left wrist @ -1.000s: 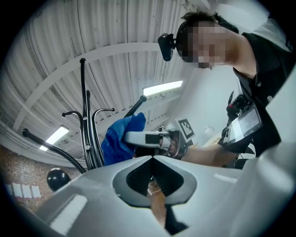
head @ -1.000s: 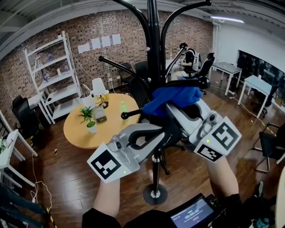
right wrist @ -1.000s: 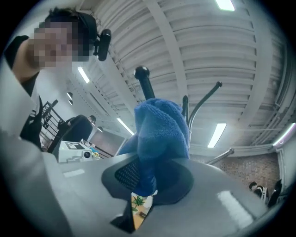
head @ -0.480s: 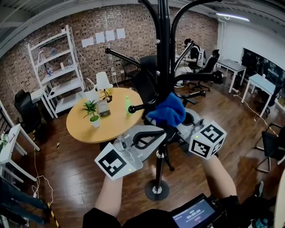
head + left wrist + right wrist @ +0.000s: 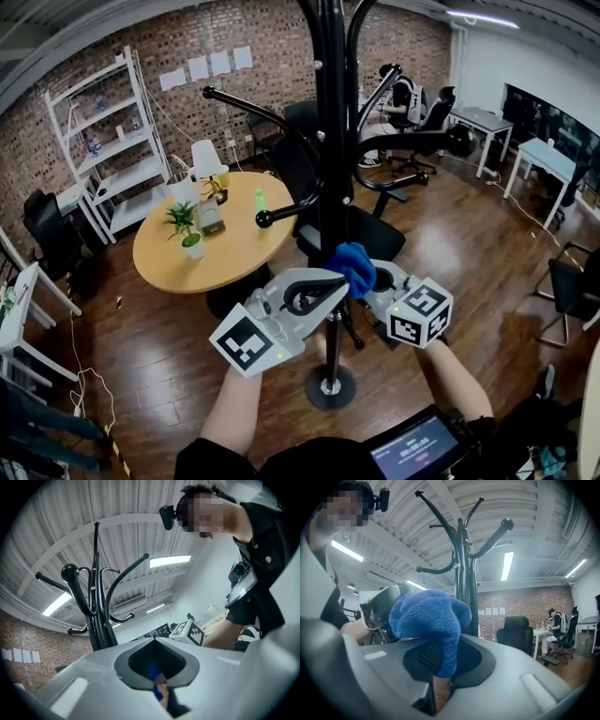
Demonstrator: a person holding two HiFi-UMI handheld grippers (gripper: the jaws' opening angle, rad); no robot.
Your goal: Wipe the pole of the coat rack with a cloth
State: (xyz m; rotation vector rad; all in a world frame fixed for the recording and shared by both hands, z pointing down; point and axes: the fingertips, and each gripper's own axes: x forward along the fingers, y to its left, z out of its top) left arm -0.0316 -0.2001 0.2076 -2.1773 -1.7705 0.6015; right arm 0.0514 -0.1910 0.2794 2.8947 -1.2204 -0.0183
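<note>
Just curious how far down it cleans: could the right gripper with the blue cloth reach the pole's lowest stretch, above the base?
Probably yes. The right gripper holds the cloth at the pole, and the stretch down to the base is bare; only the left gripper sits close beside it.

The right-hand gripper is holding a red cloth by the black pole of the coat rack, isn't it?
Not quite: the cloth is blue, not red, as the right gripper view shows. The rest holds: the right gripper grips it by the black pole.
</note>
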